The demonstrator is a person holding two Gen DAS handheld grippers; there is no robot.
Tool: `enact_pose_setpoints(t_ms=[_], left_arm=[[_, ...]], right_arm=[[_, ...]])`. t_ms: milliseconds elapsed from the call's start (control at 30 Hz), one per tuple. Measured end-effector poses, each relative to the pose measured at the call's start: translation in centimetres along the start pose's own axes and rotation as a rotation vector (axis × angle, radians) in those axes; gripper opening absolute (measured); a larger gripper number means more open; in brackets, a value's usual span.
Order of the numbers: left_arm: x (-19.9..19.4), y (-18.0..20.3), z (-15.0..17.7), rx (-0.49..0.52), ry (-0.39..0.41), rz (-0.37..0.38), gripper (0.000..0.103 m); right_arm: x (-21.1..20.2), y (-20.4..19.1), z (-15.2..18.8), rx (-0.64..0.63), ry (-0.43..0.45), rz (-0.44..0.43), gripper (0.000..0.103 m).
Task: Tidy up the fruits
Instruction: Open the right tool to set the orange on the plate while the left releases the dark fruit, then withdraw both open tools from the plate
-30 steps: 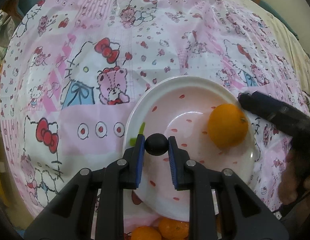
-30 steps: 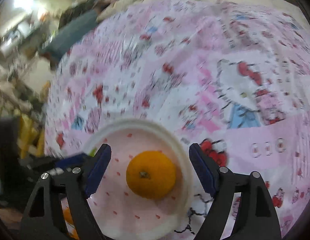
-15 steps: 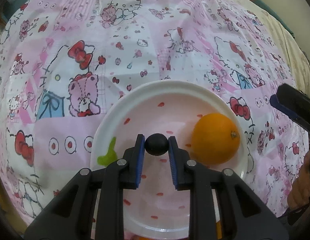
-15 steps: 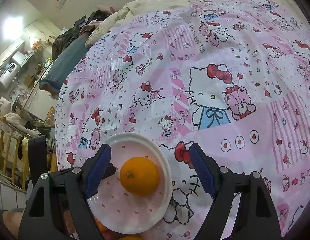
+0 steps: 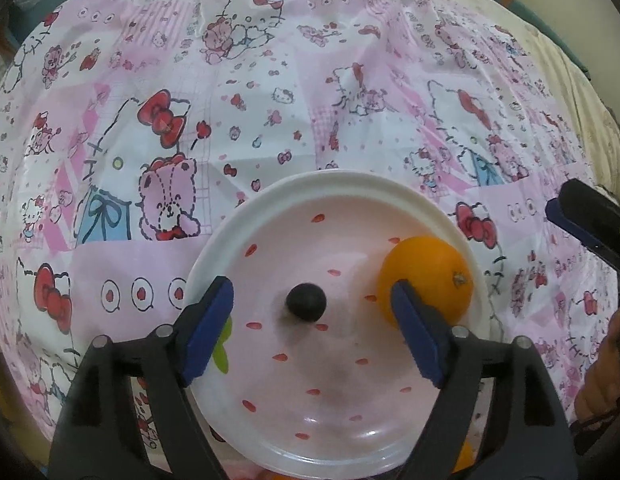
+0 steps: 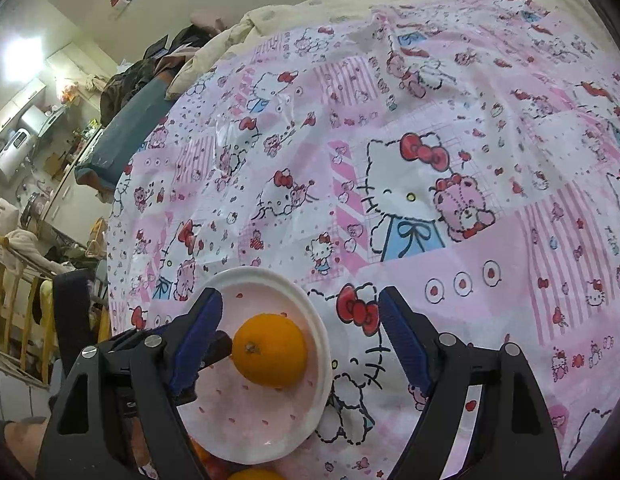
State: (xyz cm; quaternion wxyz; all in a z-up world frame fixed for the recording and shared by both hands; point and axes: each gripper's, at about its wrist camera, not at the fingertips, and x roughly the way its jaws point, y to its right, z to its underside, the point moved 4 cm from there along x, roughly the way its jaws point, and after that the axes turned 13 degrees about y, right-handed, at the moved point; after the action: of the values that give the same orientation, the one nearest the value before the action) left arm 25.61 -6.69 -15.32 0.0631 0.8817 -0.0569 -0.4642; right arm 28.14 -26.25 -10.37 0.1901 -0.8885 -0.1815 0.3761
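Step in hand: release. The left tongs are opening over the plate; a small dark fruit lies free on the plate floor between the pads, touched by neither. An orange sits against the plate's right rim. The right tongs hang apart and empty above the cloth-covered bed. More oranges peek out at the plate's near edge. Next, probably: lift the left tongs clear without nudging the dark fruit, then fetch another orange.
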Motion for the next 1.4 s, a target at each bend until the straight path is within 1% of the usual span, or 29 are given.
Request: enact_pose_setpoints(t_ms=[200, 400, 533, 633, 733, 867, 933, 1000, 1033, 1167, 1267, 1400], left_arm=[[-2.1, -0.5, -0.3, 0.002, 0.053, -0.013, 0.079], [-4.2, -1.4, 0.3, -0.008, 0.087, -0.035, 0.079], [-6.3, -1.4, 0.7, 0.025, 0.118, -0.058, 0.079], [-7.8, -1.6, 0.9, 0.03, 0.133, -0.07, 0.079], [-9.7, -2.0, 1.4, 0.015, 0.148, -0.072, 0.079], [-12.2, -2.9, 2.3, -0.055, 0.172, -0.071, 0.079], [-13.4, -3.0, 3.0, -0.061, 0.181, -0.066, 0.081], [-14.7, -3.0, 3.7, -0.054, 0.203, -0.074, 0.091], [-15.3, -3.0, 4.0, -0.052, 0.213, -0.074, 0.093], [-17.3, -2.9, 5.3, -0.049, 0.219, -0.066, 0.094], [-18.6, -2.9, 6.5, -0.033, 0.234, -0.103, 0.094], [-19.6, -3.2, 7.8, -0.03, 0.244, -0.113, 0.094]], right_arm=[[-1.2, -0.6, -0.2, -0.014, 0.019, -0.002, 0.083], [-3.1, -1.9, 0.4, -0.034, 0.019, -0.016, 0.083], [-4.7, -2.9, 0.8, -0.056, 0.03, -0.031, 0.083], [-5.9, -3.4, 1.7, -0.057, 0.025, -0.043, 0.083], [-7.3, -3.9, 2.8, -0.067, 0.024, -0.048, 0.083], [-9.0, -4.0, 4.3, -0.047, 0.016, -0.052, 0.083], [-9.7, -3.9, 4.9, -0.029, 0.015, -0.052, 0.083], [-10.3, -3.8, 5.5, -0.018, 0.013, -0.052, 0.083], [-10.5, -3.9, 5.8, -0.016, 0.011, -0.05, 0.083], [-11.4, -3.8, 7.1, -0.003, 0.002, -0.049, 0.083], [-11.9, -3.9, 7.9, 0.005, -0.006, -0.048, 0.083], [-11.9, -4.0, 9.2, 0.009, -0.026, -0.039, 0.083]])
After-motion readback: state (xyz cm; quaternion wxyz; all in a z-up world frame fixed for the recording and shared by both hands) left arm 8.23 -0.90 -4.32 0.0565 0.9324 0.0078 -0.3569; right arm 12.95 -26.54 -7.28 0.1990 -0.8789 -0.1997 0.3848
